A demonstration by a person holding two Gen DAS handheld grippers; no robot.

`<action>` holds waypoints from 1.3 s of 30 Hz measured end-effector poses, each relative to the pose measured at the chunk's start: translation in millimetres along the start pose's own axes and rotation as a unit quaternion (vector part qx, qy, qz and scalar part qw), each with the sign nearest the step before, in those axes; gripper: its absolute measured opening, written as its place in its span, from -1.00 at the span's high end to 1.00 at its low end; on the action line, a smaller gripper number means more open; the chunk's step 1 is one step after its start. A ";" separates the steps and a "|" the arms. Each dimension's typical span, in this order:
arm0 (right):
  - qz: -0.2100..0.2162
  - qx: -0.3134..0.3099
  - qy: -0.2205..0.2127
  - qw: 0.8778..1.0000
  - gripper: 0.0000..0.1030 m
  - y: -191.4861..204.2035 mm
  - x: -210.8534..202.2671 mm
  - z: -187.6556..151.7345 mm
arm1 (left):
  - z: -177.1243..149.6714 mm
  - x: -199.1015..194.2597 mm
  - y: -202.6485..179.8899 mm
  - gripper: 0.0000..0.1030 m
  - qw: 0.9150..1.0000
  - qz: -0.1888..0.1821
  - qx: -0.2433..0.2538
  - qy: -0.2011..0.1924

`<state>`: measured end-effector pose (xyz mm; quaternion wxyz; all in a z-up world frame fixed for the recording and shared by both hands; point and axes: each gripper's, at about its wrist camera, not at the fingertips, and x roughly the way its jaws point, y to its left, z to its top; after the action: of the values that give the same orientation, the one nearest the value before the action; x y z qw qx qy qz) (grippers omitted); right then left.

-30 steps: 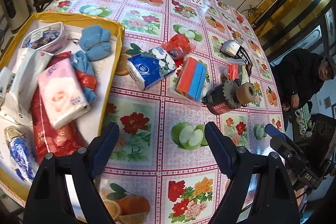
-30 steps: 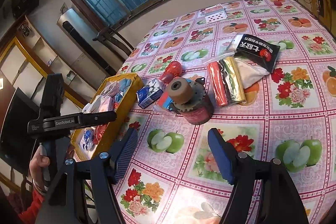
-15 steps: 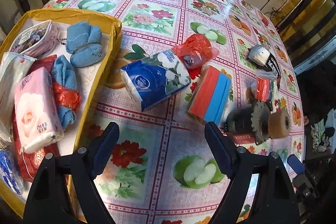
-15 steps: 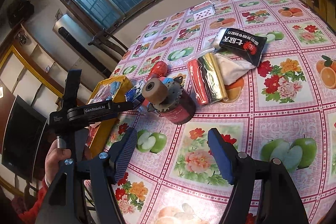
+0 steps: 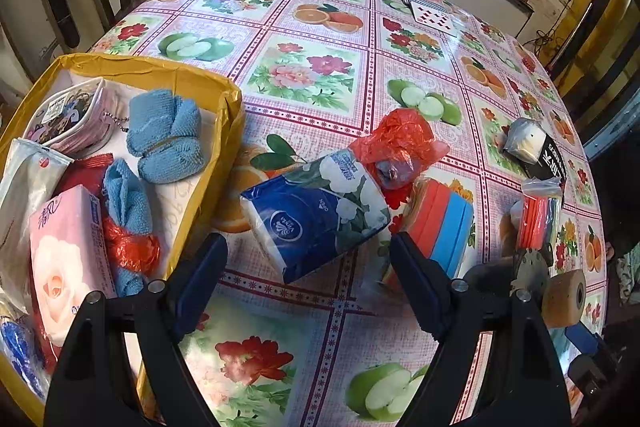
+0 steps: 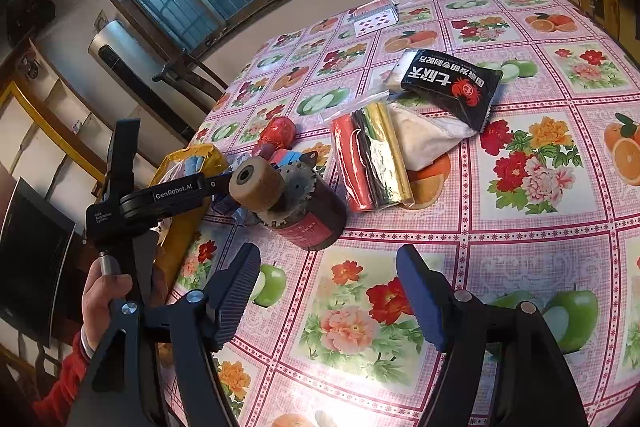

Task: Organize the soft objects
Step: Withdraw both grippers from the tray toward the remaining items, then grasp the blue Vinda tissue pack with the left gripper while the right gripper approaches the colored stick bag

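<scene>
While your left gripper [image 5: 308, 275] hovers low over the flowered tablecloth [image 5: 304, 67], its fingers stand wide apart and hold nothing; the blue tissue pack [image 5: 316, 215] lies on the cloth just ahead of the gap between them, tilted, one end toward you. A crumpled red plastic bag [image 5: 400, 143] touches the pack's far end, and a stack of red and blue sponges [image 5: 444, 223] sits just beside its right side, close to your right-hand fingertip. To your left the yellow tray [image 5: 192, 75] already holds two blue cloths, a pink tissue pack [image 5: 64, 259] and a small pouch.

Your left hand [image 6: 106, 299] grips the handle from below, a red sleeve at the wrist, with the tool angled toward the tray. Your right gripper [image 6: 328, 287] also stands wide open and empty, pointed over bare cloth, with the dark can topped by a tan roller [image 6: 296, 203] ahead and the bagged coloured rolls [image 6: 372, 163] and black snack packet [image 6: 452, 83] farther on.
</scene>
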<state>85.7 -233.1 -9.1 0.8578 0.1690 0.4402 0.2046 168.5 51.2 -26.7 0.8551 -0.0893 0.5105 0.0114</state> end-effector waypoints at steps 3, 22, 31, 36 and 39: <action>-0.003 0.000 0.004 1.000 -0.42 -1.5 3.6 1.8 | 5.7 -0.4 -2.1 -0.62 1.000 0.006 0.005 -0.009; -0.084 -0.046 0.027 0.995 -0.52 -23.2 5.2 49.6 | 23.9 28.2 -10.6 -0.65 0.998 0.018 -0.053 0.025; -0.084 -0.020 0.020 0.996 -0.52 -33.1 10.4 61.5 | 8.7 31.6 -19.8 -0.79 0.998 0.028 -0.005 0.056; -0.101 -0.036 0.030 0.994 -0.52 -16.1 37.7 69.4 | 6.4 22.0 -9.7 -0.79 0.997 -0.006 -0.034 0.072; -0.118 -0.048 0.033 0.991 -0.52 -1.4 52.3 73.8 | 6.0 22.7 -11.6 -0.79 0.996 -0.005 -0.032 0.080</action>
<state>174.4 -216.2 -4.6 0.8680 0.0675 0.4749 0.1286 185.8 39.1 -42.2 0.8081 -0.1199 0.5765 0.0160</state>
